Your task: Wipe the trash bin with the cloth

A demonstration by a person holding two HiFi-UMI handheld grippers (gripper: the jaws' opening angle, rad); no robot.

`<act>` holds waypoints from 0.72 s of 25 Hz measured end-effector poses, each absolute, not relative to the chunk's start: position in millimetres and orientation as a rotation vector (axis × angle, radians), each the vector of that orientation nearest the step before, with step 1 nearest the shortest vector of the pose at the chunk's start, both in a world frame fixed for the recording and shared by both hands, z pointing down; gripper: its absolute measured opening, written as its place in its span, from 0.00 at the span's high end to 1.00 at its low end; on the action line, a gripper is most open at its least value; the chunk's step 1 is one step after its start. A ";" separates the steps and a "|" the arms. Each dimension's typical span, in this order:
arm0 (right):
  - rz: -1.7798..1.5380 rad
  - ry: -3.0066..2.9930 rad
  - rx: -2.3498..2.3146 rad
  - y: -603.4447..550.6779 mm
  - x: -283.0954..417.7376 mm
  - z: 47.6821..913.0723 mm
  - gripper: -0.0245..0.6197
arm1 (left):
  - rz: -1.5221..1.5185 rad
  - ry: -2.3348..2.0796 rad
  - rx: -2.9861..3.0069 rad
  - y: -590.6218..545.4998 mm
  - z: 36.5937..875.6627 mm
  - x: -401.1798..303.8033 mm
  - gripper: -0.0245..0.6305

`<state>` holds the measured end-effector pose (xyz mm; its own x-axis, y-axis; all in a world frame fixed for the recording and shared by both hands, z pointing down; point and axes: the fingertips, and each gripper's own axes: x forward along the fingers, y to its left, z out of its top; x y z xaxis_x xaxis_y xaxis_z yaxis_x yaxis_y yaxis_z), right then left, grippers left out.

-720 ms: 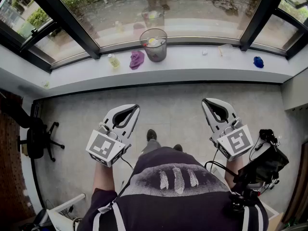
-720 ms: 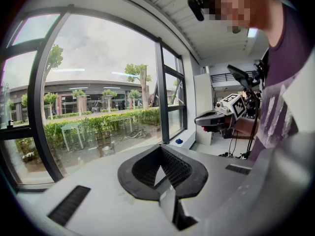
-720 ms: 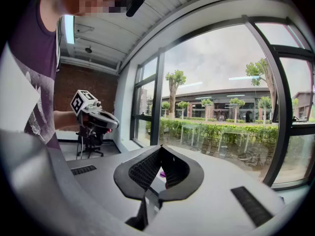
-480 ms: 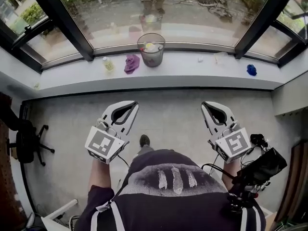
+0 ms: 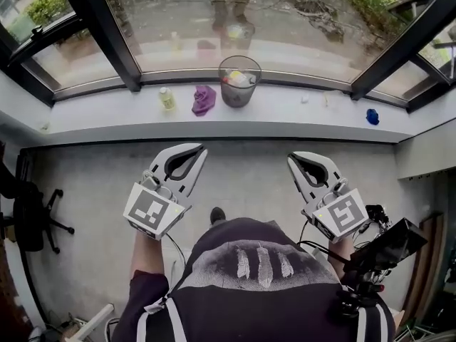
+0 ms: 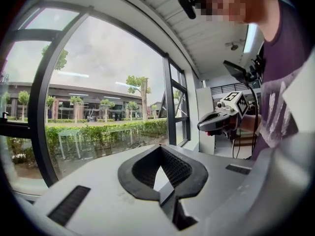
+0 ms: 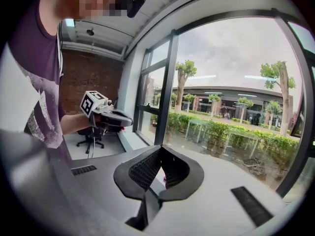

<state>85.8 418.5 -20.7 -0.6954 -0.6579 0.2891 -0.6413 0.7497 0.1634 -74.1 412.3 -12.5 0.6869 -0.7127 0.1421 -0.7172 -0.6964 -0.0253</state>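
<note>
The trash bin [image 5: 239, 81], clear grey with litter inside, stands on the white window sill [image 5: 299, 116]. A crumpled purple cloth [image 5: 204, 100] lies just left of it on the sill. My left gripper [image 5: 197, 152] is shut and empty, held in front of the person's body over the floor, well short of the sill. My right gripper [image 5: 293, 158] is likewise shut and empty, at the same height to the right. In the left gripper view the jaws [image 6: 159, 149] point at the window, with the right gripper [image 6: 221, 120] beside them. The right gripper view shows its shut jaws [image 7: 160, 149] and the left gripper [image 7: 106, 114].
A small yellow bottle [image 5: 167, 98] stands left of the cloth, and a blue object [image 5: 372, 116] lies far right on the sill. A black office chair [image 5: 32, 216] is at the left. A black device [image 5: 390, 245] hangs by the person's right side. Grey floor [image 5: 242, 177] lies between me and the sill.
The head view has swung a little, so the sill and bin sit slightly lower and further right. Both grippers stay shut and empty in about the same place.
</note>
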 end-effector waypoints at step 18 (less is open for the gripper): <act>-0.008 -2.751 0.736 324.9 32.5 3.5 0.97 | 0.262 -1.342 2.781 352.6 -12.2 -96.6 0.97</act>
<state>32.5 324.9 3.5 -0.8266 -0.4895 0.2778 -0.4878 0.8693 0.0803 -96.6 352.6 -12.2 0.6109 -0.7732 0.1702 -0.7804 -0.6243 -0.0353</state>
